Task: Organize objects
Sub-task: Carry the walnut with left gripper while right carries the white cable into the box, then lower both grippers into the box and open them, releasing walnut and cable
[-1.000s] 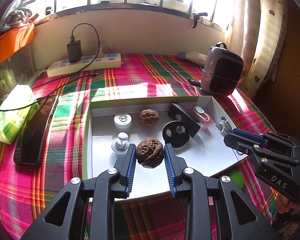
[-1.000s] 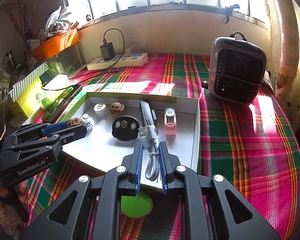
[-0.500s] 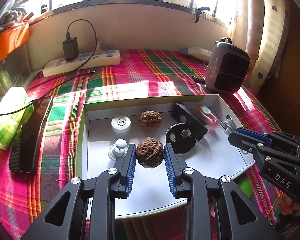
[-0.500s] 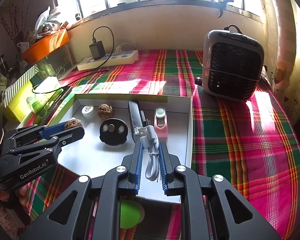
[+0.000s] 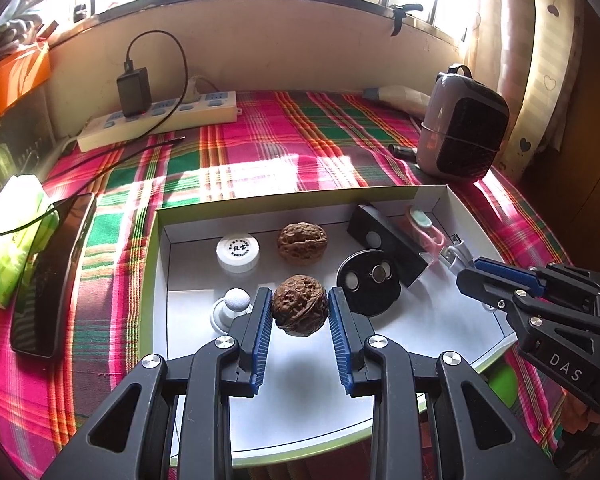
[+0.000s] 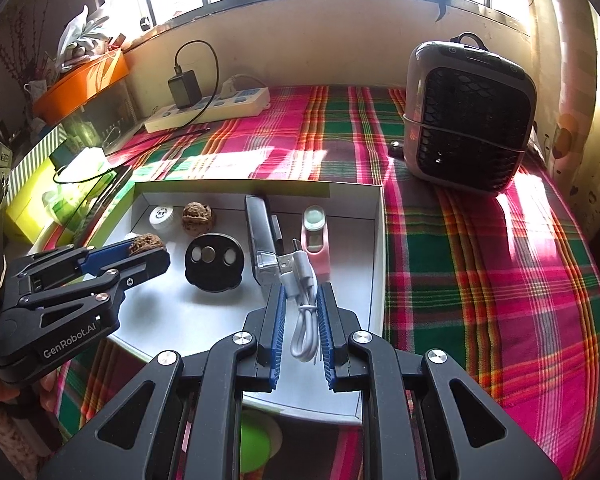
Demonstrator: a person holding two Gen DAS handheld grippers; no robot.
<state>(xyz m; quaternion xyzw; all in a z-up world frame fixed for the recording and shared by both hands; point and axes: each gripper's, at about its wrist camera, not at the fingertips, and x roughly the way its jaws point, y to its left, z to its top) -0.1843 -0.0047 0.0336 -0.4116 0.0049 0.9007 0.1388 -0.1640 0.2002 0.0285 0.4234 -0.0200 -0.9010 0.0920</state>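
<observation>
Left gripper (image 5: 299, 312) nudged forward over tray (image 5: 161, 280), angled down, clamping walnut (image 5: 299, 310)

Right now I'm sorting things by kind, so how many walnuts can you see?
2. One walnut is clamped in the left hand-held gripper over the white box. The other walnut lies in the box near its back wall, beside the white round cap.

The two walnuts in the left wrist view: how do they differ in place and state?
The near walnut is clamped between the blue pads of the left gripper and held above the floor of the white box; the far walnut lies loose on that floor, beside the white cap. The near walnut looks darker; the far one catches more light. Both are brown, wrinkled and of similar size.
</observation>
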